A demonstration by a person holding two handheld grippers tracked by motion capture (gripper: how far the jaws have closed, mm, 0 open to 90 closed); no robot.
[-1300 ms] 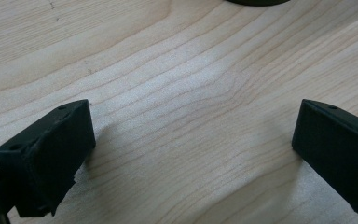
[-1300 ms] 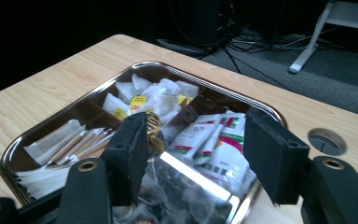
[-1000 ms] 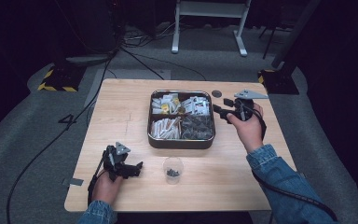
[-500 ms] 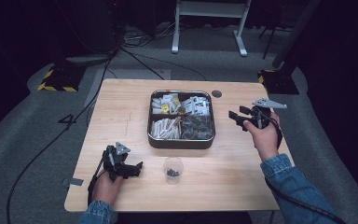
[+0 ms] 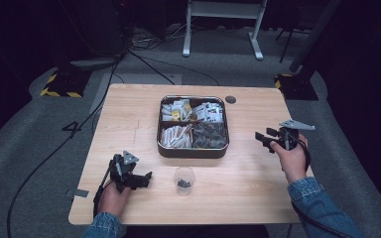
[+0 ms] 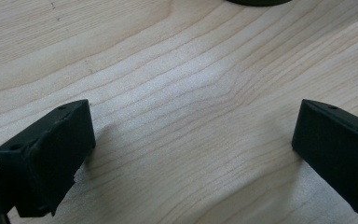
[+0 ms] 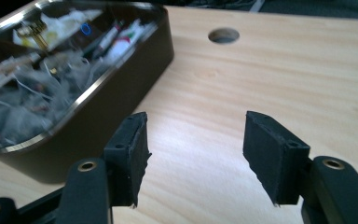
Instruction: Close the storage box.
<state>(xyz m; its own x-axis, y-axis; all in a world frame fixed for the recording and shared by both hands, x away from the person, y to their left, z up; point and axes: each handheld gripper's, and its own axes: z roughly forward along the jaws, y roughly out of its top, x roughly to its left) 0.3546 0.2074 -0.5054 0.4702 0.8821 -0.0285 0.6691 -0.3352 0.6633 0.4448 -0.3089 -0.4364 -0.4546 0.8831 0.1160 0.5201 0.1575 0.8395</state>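
Both grippers stand wide and empty: the left gripper (image 5: 146, 177) beside the small clear plastic cup (image 5: 184, 179), the right gripper (image 5: 263, 139) near the dark metal tin (image 5: 192, 150). Best approach packets squarely from above.

In the high view, the dark bits inside the small clear cup (image 5: 184, 179) are too small to tell; the tin (image 7: 81, 93) is cut off by the right gripper view's left edge, its packets blurred
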